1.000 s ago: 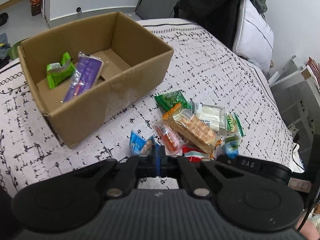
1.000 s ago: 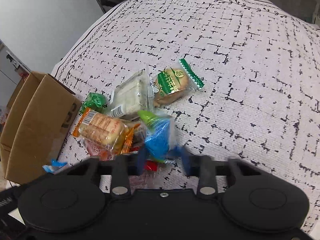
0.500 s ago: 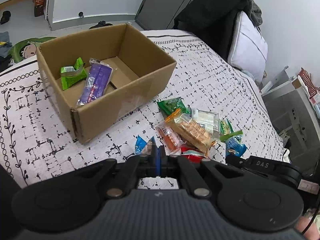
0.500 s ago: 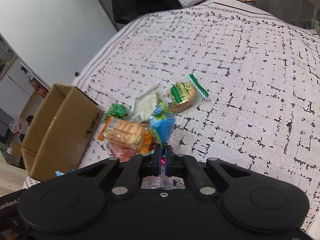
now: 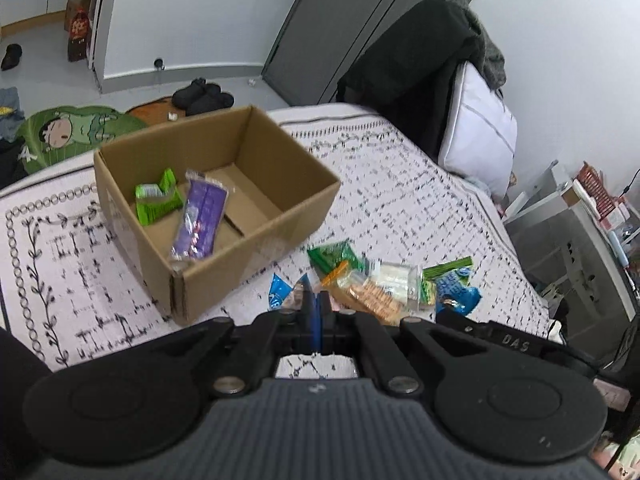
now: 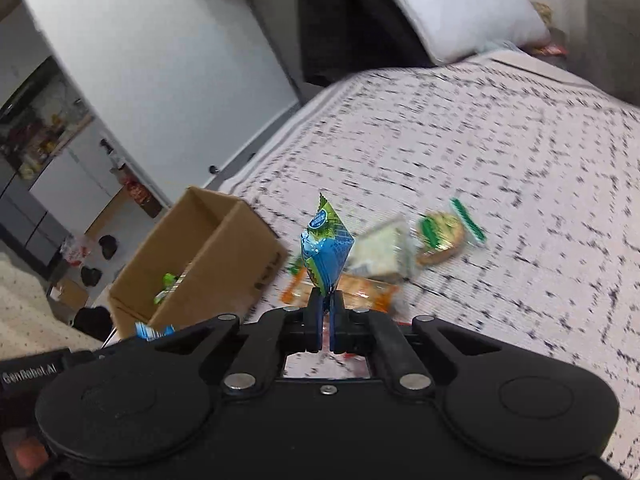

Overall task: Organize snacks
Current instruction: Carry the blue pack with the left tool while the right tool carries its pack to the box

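Observation:
An open cardboard box [image 5: 280, 220] stands on the patterned bedspread [image 5: 400, 200] and holds a green packet [image 5: 154, 202] and a purple packet [image 5: 200, 218]. To its right lies a pile of snacks [image 5: 376, 284]. My left gripper [image 5: 318, 304] is shut and empty, raised above the pile's near edge, beside a small blue packet [image 5: 280, 294]. My right gripper [image 6: 326, 304] is shut on a blue and green snack packet [image 6: 326, 250] and holds it up above the pile [image 6: 384, 264]. That packet also shows in the left wrist view [image 5: 456, 292]. The box [image 6: 200, 260] is to its left.
A white pillow [image 5: 480, 136] and a dark garment [image 5: 420, 60] are at the head of the bed. White shelves [image 5: 580, 232] stand to the right of the bed. Shoes [image 5: 202, 96] and a green mat [image 5: 72, 132] lie on the floor beyond the box.
My right gripper has shut on the blue and green packet and lifted it off the bed. Both grippers have risen and drawn back from the pile.

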Action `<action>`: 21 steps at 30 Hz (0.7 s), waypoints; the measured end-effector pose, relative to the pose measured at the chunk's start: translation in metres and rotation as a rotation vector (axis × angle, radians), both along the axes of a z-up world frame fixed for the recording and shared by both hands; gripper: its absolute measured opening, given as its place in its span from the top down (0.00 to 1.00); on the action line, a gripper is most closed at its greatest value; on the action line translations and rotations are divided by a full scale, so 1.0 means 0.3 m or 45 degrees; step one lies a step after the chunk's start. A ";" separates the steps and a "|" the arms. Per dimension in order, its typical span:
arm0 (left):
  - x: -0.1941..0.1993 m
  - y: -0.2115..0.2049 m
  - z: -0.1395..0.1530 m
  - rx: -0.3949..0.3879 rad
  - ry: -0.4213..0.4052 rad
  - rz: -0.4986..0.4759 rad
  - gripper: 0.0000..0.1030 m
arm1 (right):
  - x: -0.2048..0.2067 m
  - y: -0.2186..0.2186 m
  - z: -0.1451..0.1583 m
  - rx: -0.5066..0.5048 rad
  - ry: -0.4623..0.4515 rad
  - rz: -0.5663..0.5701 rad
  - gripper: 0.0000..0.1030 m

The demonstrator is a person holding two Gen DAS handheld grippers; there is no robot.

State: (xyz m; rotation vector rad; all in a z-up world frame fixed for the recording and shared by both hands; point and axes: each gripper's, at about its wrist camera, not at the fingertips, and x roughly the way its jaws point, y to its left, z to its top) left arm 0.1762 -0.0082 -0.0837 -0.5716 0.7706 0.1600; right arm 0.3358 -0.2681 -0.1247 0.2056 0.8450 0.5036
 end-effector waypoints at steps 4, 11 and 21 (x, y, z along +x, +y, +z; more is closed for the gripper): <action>-0.020 0.039 0.041 -0.012 -0.038 0.008 1.00 | -0.010 0.039 0.028 -0.003 -0.044 0.046 0.98; -0.046 0.101 0.087 -0.030 -0.091 0.024 1.00 | -0.035 0.081 0.071 0.011 -0.105 0.080 0.98; -0.087 0.220 0.123 -0.056 -0.150 0.076 1.00 | -0.052 0.181 0.090 0.030 -0.152 0.127 0.98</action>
